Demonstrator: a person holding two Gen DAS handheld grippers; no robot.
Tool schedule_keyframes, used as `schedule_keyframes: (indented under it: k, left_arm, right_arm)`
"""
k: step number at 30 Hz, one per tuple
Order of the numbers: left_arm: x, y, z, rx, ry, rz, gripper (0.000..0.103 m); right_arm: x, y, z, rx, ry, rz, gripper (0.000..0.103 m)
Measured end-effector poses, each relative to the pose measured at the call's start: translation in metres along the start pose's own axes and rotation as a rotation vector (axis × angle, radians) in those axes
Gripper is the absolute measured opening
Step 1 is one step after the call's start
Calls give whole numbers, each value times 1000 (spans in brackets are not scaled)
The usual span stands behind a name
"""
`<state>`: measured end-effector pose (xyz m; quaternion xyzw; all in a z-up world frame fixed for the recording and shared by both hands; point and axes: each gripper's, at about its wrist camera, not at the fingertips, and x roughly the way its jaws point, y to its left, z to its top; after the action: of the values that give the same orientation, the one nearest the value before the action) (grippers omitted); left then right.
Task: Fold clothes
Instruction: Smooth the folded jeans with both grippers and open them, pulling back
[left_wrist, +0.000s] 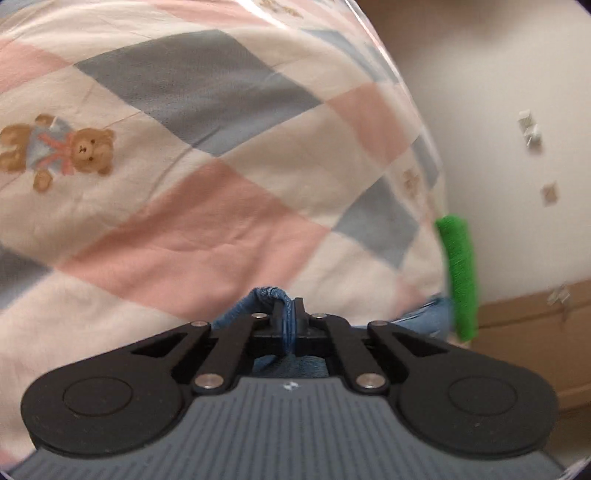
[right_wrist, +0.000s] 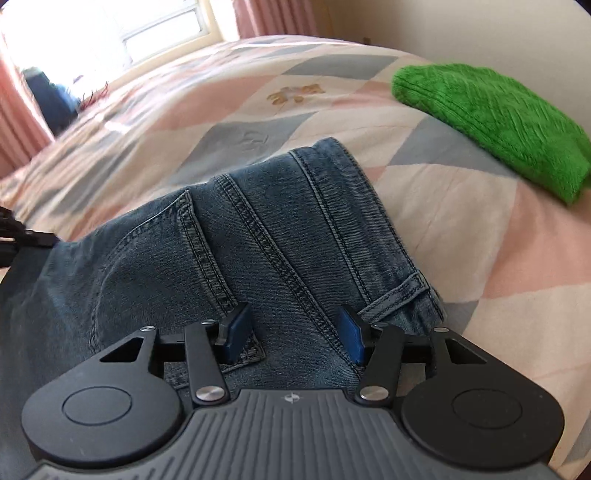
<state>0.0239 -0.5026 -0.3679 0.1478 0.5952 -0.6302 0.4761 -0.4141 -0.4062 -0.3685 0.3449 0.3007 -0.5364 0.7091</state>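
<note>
A: What fills the frames?

B: A bed (right_wrist: 461, 229) with a pink, grey and cream checked cover. On it, across the middle and lower left of the right wrist view, lie the jeans (right_wrist: 229, 251), seams running up toward a rounded edge at centre. At upper right sits a green towel (right_wrist: 491, 118), already in a neat block, apart from the denim.

A: And the tongs?

B: The right tongs (right_wrist: 293, 332) hover spread wide over the jeans at lower centre, gripping nothing. The left tongs (left_wrist: 288, 314) are pinched tight on a bunched bit of blue denim at lower centre of their view.

A: Which step, then?

B: I judge a fold of the jeans is in hand, one edge held by the left. How many folds they carry I cannot tell.

A: Next?

B: Probably the right tongs need a grip on the denim so both can move the cloth evenly.
</note>
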Motion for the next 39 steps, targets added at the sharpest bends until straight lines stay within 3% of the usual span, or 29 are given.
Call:
schedule_keyframes:
  k: [4, 6, 9, 10, 13, 14, 16, 17, 19, 21, 22, 24, 25, 27, 28, 32, 34, 35, 37, 39]
  left_arm:
    - [-1, -9, -4, 91, -38, 46, 1]
    - [-31, -11, -10, 120, -122, 62, 6]
    - [-89, -8, -24, 133, -294, 156, 12]
    - [-102, -8, -31, 133, -307, 138, 12]
    - [-117, -21, -60, 204, -249, 53, 12]
    - [-109, -29, -72, 271, -203, 69, 13]
    - [-87, -33, -88, 362, -167, 138, 13]
    - [-76, -26, -90, 352, -181, 174, 13]
    - [-59, 2, -82, 242, -231, 242, 13]
    - [-48, 31, -69, 125, -266, 347, 12]
    - [-49, 40, -64, 72, -285, 380, 4]
    - [-67, 44, -61, -11, -345, 359, 4]
    - [-80, 37, -65, -8, -377, 332, 4]
    - [-105, 11, -81, 55, -400, 329, 5]
    - [-116, -2, -92, 91, -398, 330, 6]
    - [-133, -45, -157, 214, -311, 343, 13]
    - [-123, -48, -199, 244, -243, 361, 13]
    - [-115, -45, -217, 247, -202, 378, 16]
    - [-90, -29, -242, 217, -119, 451, 14]
    - [-88, -25, -251, 186, -126, 480, 10]
  right_arm:
    - [-11, 5, 8, -32, -16, -27, 52]
    - [-20, 9, 13, -54, -55, -34, 53]
    - [-13, 26, 18, -151, -94, 0, 53]
    - [-11, 31, 19, -183, -107, 12, 53]
    - [-4, 48, 24, -279, -146, 46, 46]
    - [-2, 54, 26, -311, -159, 58, 39]
    - [2, 66, 29, -376, -185, 81, 37]
    - [4, 71, 31, -408, -198, 93, 36]
    - [22, 70, 37, -439, -185, 93, 29]
    - [41, 62, 46, -443, -156, 91, 7]
    - [40, 57, 52, -416, -145, 105, 6]
    - [34, 47, 64, -358, -133, 123, 5]
    - [23, 42, 66, -320, -145, 113, 5]
    - [-1, 32, 68, -247, -168, 95, 30]
    - [-15, 25, 64, -218, -177, 92, 34]
    - [-49, 11, 24, -183, -143, 79, 36]
    - [-44, 12, -4, -205, -84, 44, 45]
    - [-38, 12, -18, -217, -44, 18, 50]
    - [-23, 9, -38, -234, 9, -24, 50]
    - [-35, 15, -36, -235, -20, -21, 50]
